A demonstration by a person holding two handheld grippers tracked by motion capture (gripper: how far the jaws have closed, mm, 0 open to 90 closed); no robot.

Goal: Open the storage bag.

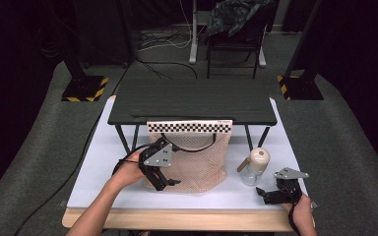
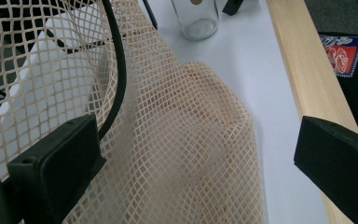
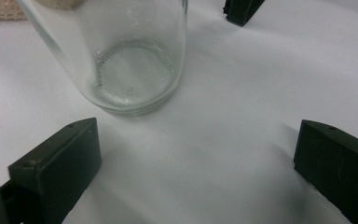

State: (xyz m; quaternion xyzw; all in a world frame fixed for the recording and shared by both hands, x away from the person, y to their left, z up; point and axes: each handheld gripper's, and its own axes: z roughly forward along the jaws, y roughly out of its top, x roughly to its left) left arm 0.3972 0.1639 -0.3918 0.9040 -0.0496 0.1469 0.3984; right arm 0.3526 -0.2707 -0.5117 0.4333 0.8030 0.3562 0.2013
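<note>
A beige mesh bag (image 1: 199, 160) with a checkered top band and a black cord hangs from a low black stand (image 1: 192, 101) and drapes onto the white tabletop. My left gripper (image 1: 166, 183) is at the bag's lower left, open. In the left gripper view the netting (image 2: 186, 140) lies between the wide-apart jaws of that gripper (image 2: 196, 140), not clamped. A clear glass bottle (image 1: 255, 167) with a beige cap stands right of the bag. My right gripper (image 1: 267, 193) sits open just in front of it. The bottle's base (image 3: 135, 70) lies ahead of this gripper (image 3: 196, 140).
The white tabletop (image 1: 128, 191) ends in a wooden front edge (image 2: 307, 84) close to both hands. The stand's legs (image 1: 250, 137) come down behind the bottle, and one foot (image 3: 240, 9) is just past it. Black cables trail off the left side.
</note>
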